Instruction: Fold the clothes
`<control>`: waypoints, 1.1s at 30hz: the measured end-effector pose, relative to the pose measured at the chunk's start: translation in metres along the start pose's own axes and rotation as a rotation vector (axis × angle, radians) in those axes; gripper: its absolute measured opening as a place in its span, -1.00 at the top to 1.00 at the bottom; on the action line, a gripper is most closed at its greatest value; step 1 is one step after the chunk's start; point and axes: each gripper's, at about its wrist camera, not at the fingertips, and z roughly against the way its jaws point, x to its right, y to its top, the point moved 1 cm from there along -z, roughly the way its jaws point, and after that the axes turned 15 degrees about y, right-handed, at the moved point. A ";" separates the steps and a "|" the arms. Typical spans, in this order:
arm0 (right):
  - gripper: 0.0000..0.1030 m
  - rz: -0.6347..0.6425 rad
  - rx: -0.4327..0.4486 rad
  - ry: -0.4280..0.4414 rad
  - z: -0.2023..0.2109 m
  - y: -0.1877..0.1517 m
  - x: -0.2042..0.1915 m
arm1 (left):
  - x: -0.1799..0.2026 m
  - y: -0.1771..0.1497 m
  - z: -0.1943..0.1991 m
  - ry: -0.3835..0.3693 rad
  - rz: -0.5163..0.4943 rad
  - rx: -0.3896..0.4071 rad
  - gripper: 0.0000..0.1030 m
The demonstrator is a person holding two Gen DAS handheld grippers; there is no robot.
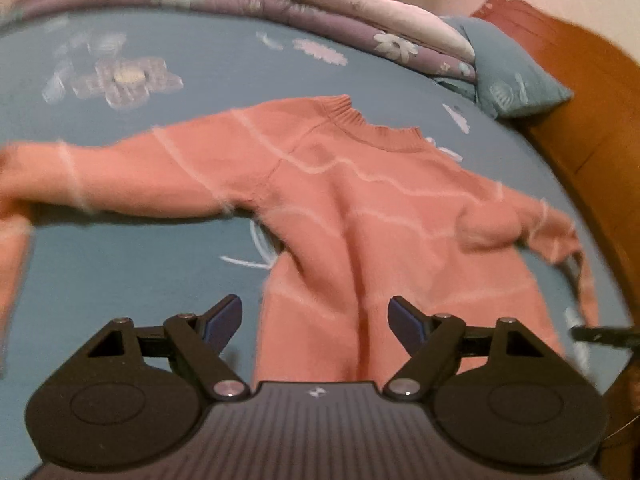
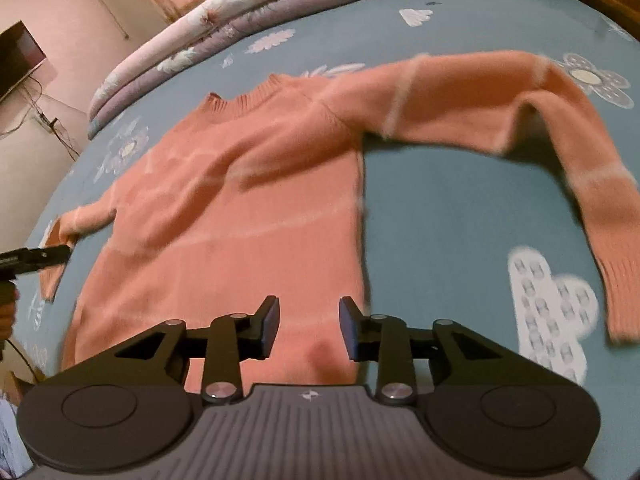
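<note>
Right now a salmon-pink sweater [image 2: 240, 200] with pale stripes lies spread flat on the blue flowered bedsheet [image 2: 440, 220], collar toward the folded quilts [image 2: 248, 12]. Both grippers hover over the sweater's hem end, holding nothing: the left gripper [image 1: 315, 322] with jaws wide apart, the right gripper [image 2: 307, 326] with jaws parted more narrowly. One sleeve [image 2: 540, 128] bends away beside the body.
</note>
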 end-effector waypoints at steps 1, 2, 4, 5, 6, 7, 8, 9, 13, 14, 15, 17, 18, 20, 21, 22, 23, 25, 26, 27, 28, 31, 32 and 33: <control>0.27 -0.001 -0.001 -0.002 -0.005 0.007 0.001 | -0.003 0.005 -0.010 -0.025 0.030 -0.012 -0.53; 0.27 -0.002 -0.002 -0.004 -0.010 0.013 0.002 | -0.005 0.009 -0.020 -0.048 0.053 -0.025 -0.53; 0.26 0.003 -0.006 -0.016 -0.019 0.023 0.003 | -0.010 0.015 -0.038 -0.077 0.102 -0.043 -0.53; 0.24 0.010 -0.008 -0.016 -0.022 0.025 0.003 | -0.012 0.018 -0.047 -0.090 0.123 -0.053 -0.53; 0.21 0.017 -0.010 -0.017 -0.026 0.028 0.003 | -0.015 0.020 -0.056 -0.103 0.145 -0.064 -0.53; 0.19 0.025 -0.013 -0.023 -0.029 0.029 0.004 | -0.017 0.023 -0.065 -0.116 0.166 -0.074 -0.53; 0.16 0.033 -0.016 -0.029 -0.032 0.030 0.005 | -0.019 0.026 -0.074 -0.128 0.187 -0.084 -0.53; 0.16 0.041 -0.020 -0.034 -0.035 0.031 0.006 | -0.020 0.026 -0.079 -0.134 0.191 -0.085 -0.53; 0.16 0.044 -0.024 -0.037 -0.040 0.034 0.018 | -0.021 0.031 -0.097 -0.172 0.218 -0.082 -0.53; 0.16 0.041 -0.021 -0.039 -0.041 0.036 0.021 | -0.020 0.033 -0.100 -0.186 0.227 -0.080 -0.53; 0.16 0.037 -0.017 -0.041 -0.042 0.037 0.025 | -0.019 0.035 -0.104 -0.200 0.236 -0.077 -0.53; 0.16 0.022 -0.006 -0.034 -0.045 0.043 0.032 | -0.018 0.039 -0.110 -0.228 0.254 -0.071 -0.53; 0.16 0.018 0.002 -0.028 -0.047 0.046 0.036 | -0.017 0.040 -0.113 -0.242 0.263 -0.068 -0.53; 0.16 0.014 0.019 -0.008 -0.051 0.054 0.042 | -0.016 0.044 -0.120 -0.270 0.281 -0.063 -0.54; 0.16 0.008 0.027 0.002 -0.053 0.058 0.045 | -0.016 0.046 -0.123 -0.284 0.290 -0.060 -0.62; 0.15 -0.001 0.042 0.012 -0.055 0.062 0.048 | -0.016 0.045 -0.124 -0.303 0.297 -0.052 -0.70; 0.07 -0.009 0.054 0.030 -0.058 0.067 0.052 | -0.016 0.042 -0.124 -0.324 0.301 -0.039 -0.71; -0.01 -0.021 0.071 0.072 -0.063 0.075 0.060 | -0.015 0.035 -0.121 -0.363 0.280 -0.028 -0.71; -0.03 -0.024 0.078 0.079 -0.066 0.079 0.063 | -0.015 0.033 -0.120 -0.374 0.261 -0.018 -0.71; -0.04 -0.021 0.077 0.084 -0.070 0.084 0.066 | -0.014 0.031 -0.120 -0.384 0.233 -0.014 -0.71; -0.04 -0.017 0.076 0.084 -0.074 0.089 0.069 | -0.014 0.031 -0.119 -0.388 0.220 -0.010 -0.71; -0.18 -0.010 0.065 0.112 -0.090 0.103 0.076 | -0.013 0.037 -0.125 -0.404 0.247 -0.020 -0.70; -0.19 -0.009 0.062 0.129 -0.095 0.107 0.078 | -0.012 0.040 -0.127 -0.406 0.258 -0.022 -0.70; -0.31 -0.010 0.059 0.148 -0.100 0.111 0.079 | -0.010 0.041 -0.127 -0.406 0.264 -0.015 -0.68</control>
